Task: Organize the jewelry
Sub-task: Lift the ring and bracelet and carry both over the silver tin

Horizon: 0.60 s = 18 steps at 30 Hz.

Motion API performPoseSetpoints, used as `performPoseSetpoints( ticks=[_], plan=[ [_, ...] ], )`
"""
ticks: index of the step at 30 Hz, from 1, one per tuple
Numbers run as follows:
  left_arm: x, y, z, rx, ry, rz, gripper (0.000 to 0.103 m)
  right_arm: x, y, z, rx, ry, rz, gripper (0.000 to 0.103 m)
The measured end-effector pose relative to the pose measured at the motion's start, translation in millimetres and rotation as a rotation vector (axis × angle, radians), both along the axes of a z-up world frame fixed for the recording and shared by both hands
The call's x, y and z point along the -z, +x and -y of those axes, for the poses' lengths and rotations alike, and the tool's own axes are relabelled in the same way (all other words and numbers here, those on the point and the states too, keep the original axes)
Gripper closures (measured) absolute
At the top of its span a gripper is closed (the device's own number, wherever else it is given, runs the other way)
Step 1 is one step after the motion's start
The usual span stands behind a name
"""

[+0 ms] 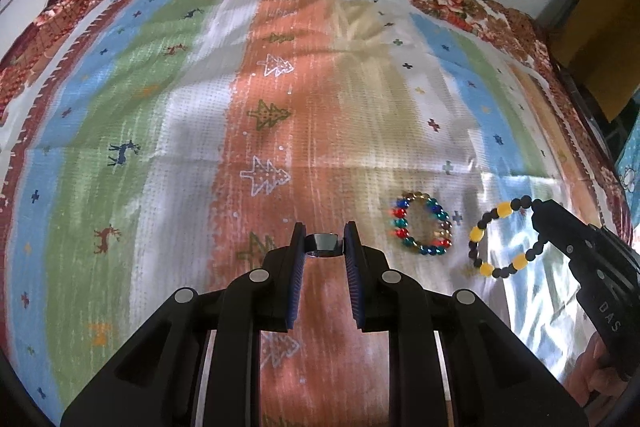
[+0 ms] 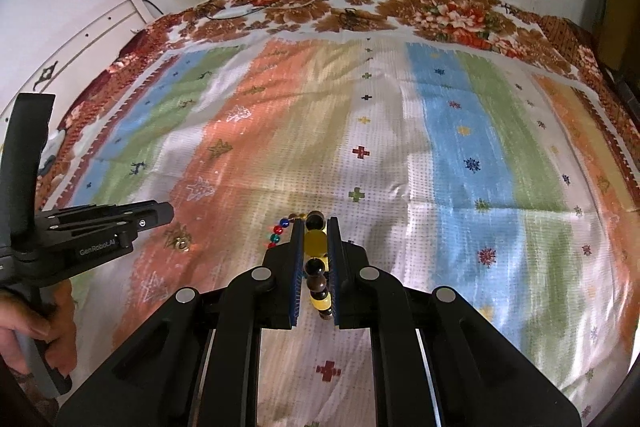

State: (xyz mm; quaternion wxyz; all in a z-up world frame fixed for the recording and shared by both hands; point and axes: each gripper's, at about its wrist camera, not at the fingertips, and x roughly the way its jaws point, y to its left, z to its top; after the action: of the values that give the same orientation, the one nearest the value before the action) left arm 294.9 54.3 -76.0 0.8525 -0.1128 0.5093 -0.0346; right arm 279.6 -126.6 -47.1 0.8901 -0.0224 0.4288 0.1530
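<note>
My left gripper (image 1: 324, 243) is shut on a small silver metal ring (image 1: 323, 243), pinched between its fingertips above the striped cloth (image 1: 280, 87). My right gripper (image 2: 316, 227) is shut on a black and yellow bead bracelet (image 2: 316, 241), which hangs down between its pads. From the left wrist view that bracelet (image 1: 500, 239) dangles as a loop from the right gripper (image 1: 538, 207), clear of the cloth. A multicoloured bead bracelet (image 1: 422, 223) lies flat on the cloth between the two grippers, and is partly hidden behind the right fingers (image 2: 280, 227).
The striped cloth (image 2: 460, 147) covers a bed with a floral border (image 2: 440, 11); a wall and cables stand behind it. A small shiny metal piece (image 2: 182, 244) shows just below the left gripper (image 2: 168, 213). A hand (image 2: 36, 331) holds that gripper's handle.
</note>
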Motion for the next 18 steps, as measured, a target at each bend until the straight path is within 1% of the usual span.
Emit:
performPoseSetpoints(
  ticks=[7,18],
  plan=[
    [-19.6,-20.6,4.2,0.023,-0.005,0.060,0.084,-10.2,-18.2,1.2,-0.003,0.005,0.023,0.091],
    [-37.5,-49.2,9.3,0.043,-0.013,0.100,0.084,-30.5,-45.0,2.4,-0.034,0.053,0.058,0.091]
  ],
)
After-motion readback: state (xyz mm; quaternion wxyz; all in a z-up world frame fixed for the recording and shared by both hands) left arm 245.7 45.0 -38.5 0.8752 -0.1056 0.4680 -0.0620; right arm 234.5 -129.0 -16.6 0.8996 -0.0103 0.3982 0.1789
